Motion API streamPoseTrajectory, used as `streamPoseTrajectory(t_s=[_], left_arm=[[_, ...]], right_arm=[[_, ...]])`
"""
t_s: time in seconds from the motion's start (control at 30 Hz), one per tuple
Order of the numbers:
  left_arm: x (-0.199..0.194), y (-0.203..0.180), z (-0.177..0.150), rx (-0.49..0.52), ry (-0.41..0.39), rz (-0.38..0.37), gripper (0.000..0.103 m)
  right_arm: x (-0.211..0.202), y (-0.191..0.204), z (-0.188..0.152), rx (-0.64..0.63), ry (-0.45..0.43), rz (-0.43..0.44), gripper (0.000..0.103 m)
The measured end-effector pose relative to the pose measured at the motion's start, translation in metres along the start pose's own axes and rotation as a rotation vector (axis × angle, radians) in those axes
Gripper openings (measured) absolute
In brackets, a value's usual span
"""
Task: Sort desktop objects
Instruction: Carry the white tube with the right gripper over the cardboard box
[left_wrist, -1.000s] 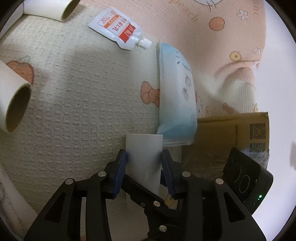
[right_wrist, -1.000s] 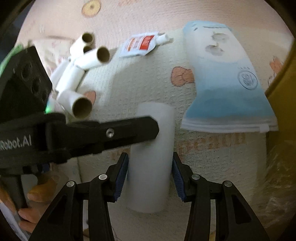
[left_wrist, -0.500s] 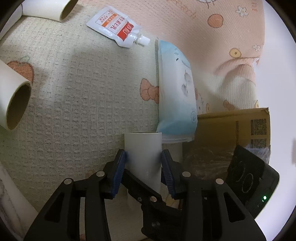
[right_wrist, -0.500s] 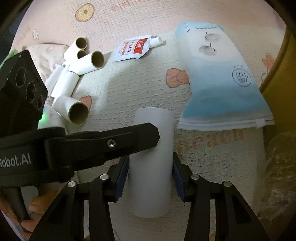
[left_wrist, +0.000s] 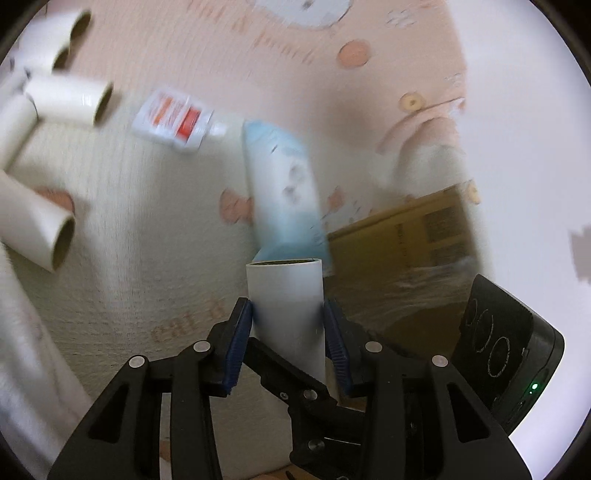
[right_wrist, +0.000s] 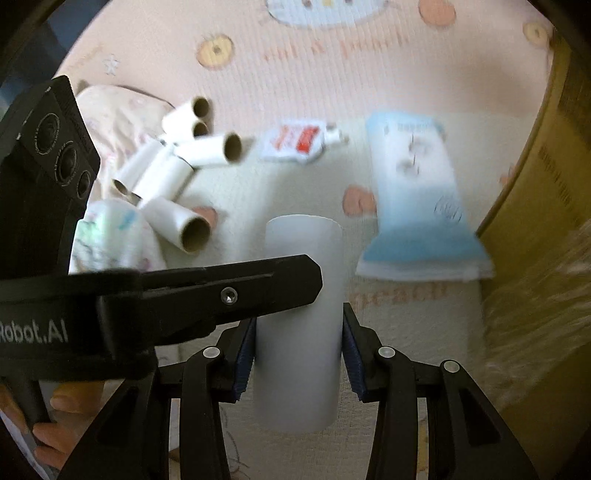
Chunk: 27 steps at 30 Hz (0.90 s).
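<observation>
A white paper tube (left_wrist: 286, 299) is held off the blanket by both grippers at once. My left gripper (left_wrist: 288, 325) is shut on it, blue pads pressed to its two sides. My right gripper (right_wrist: 298, 341) is also shut on the same tube (right_wrist: 301, 354), lower down its length. One black finger (right_wrist: 236, 291) of the left gripper crosses the front of the tube in the right wrist view. Several more white tubes (right_wrist: 177, 173) lie in a loose pile on the blanket at the left.
A red-and-white spout pouch (right_wrist: 295, 142) and a pale blue flat pack (right_wrist: 417, 192) lie on the cream blanket (left_wrist: 155, 206). A brown cardboard box (left_wrist: 406, 236) with crinkled plastic in it stands at the right. A person's fingers (right_wrist: 62, 417) show at the lower left.
Both grippers have risen with the tube, so the blanket and its objects look farther away. The tube's open top end now shows in the left wrist view.
</observation>
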<state>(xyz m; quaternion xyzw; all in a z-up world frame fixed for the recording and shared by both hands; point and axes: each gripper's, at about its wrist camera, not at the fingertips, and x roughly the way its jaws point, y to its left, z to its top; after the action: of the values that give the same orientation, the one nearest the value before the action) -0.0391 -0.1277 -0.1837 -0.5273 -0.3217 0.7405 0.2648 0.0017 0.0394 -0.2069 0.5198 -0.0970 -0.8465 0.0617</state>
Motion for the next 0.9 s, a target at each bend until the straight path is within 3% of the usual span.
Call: streamPoseTrajectory(t_s=[0.47, 0.73, 0.9], left_arm=[[-0.068, -0.101, -0.002, 0.209, -0.191, 0.076, 0.044], [-0.071, -0.160, 0.002, 0.356, -0.197, 0.102, 0.044], [-0.061, -0.199, 0.001, 0.437, -0.174, 0.076, 0.044]], right_arm=[[-0.087, 0.033, 0.022, -0.075, -0.237, 0.035, 0.040], [-0.130, 0.018, 0.016, -0.042, -0.329, 0.028, 0.040], [-0.156, -0.002, 0.011, 0.016, -0.367, 0.015, 0.040]])
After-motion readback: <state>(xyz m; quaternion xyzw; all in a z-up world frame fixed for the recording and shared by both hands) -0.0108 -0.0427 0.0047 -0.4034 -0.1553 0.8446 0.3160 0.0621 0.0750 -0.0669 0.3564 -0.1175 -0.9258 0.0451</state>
